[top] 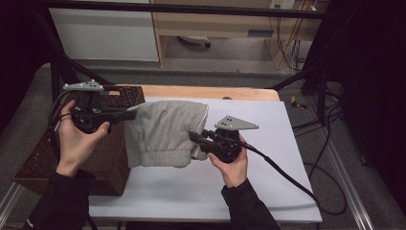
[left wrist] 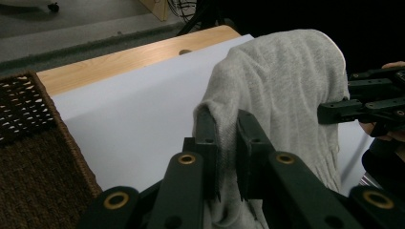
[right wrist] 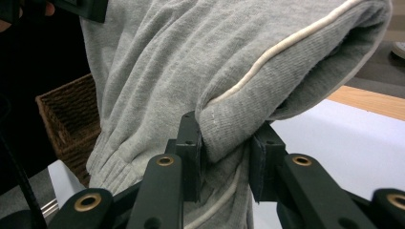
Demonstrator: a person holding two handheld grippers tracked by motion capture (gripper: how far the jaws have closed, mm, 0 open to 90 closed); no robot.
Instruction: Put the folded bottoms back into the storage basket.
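High view first: grey garment (top: pixel 165 132) hanging in the air between both hands, folded over, lifted off the white sheet (top: pixel 268 143) covering the table. Left gripper (top: pixel 130 115) pinching one side up by the wicker basket (top: pixel 107 158), right gripper (top: pixel 194 137) pinching the other side lower down near the cuff end. Probably held at two points like that to keep the fold from dropping open on the way into the basket, just a guess though.

Left gripper view: jaws nearly closed, clamped on a bunched fold of the garment (left wrist: pixel 286 81), cloth squeezed between them and draping away to the right. Basket (left wrist: pixel 33 143) sitting right beside at the left, sheet (left wrist: pixel 138 114) underneath. Other gripper (left wrist: pixel 329 112) poking in from the right edge, biting the far side of the cloth.

Right gripper view: jaws part open but gripping tight on a thick folded wad of garment (right wrist: pixel 191 57) with a white piping line running across it. Wider gap simply down to more layers, looks like. Basket (right wrist: pixel 71 119) showing behind at the left, well within reach.
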